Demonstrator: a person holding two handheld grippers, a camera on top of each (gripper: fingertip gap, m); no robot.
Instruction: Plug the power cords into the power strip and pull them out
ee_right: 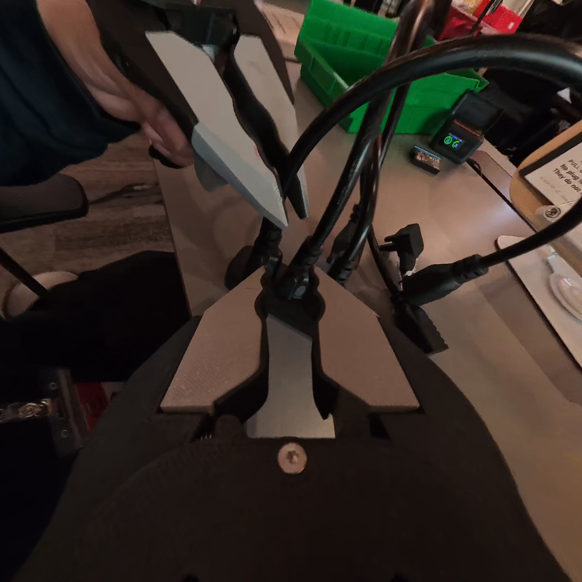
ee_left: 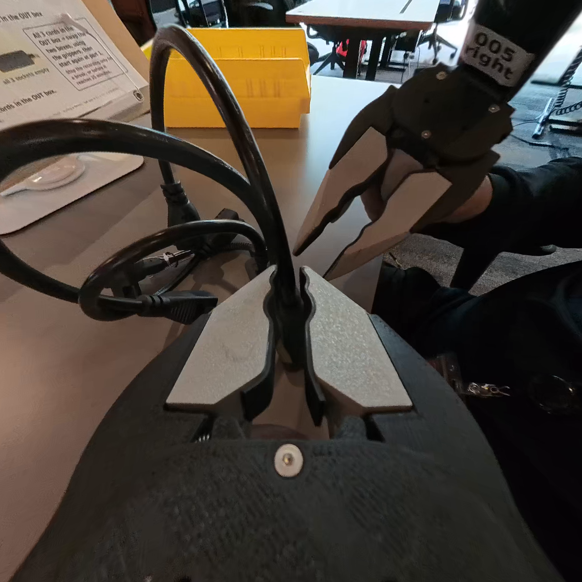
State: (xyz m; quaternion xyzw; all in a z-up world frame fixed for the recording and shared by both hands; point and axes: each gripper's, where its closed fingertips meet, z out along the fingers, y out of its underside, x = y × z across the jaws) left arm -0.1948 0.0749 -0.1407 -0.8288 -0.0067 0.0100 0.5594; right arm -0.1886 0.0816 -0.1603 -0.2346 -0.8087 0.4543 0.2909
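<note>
up close, ribbed grey fingers (ee_left: 239,340) pinch a glossy black cord (ee_left: 271,239).

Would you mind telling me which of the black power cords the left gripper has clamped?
The tall arching cord is clamped by the left gripper; the other cords loop free on the table.
</note>
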